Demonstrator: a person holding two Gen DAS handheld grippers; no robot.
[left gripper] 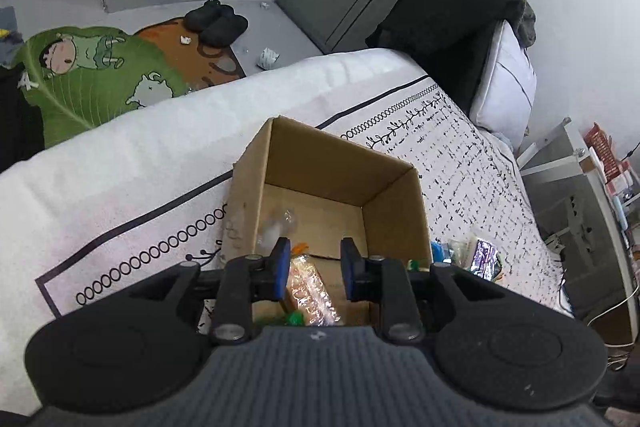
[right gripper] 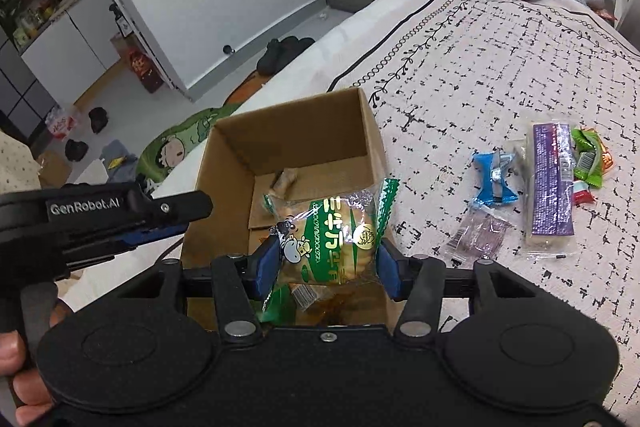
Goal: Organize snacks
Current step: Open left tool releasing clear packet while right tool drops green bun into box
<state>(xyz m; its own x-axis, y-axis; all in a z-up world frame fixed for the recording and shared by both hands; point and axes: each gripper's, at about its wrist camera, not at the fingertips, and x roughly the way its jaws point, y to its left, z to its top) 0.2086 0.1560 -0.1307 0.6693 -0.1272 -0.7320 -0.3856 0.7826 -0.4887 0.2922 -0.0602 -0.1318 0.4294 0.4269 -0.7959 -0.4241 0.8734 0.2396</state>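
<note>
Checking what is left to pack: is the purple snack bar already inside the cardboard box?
No, the purple snack bar lies on the bedspread to the right of the cardboard box, among other loose snacks.

I can read "GenRobot.AI" in white letters on the black left gripper (right gripper: 132, 227). The green and clear snack bag (right gripper: 326, 239) has yellow writing I cannot read.

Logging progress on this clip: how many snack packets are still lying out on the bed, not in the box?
5, clustered right of the box: a blue packet, a clear purplish wrapper, a long purple pack, a green packet, and a red-white one. More may hide beneath.
</note>
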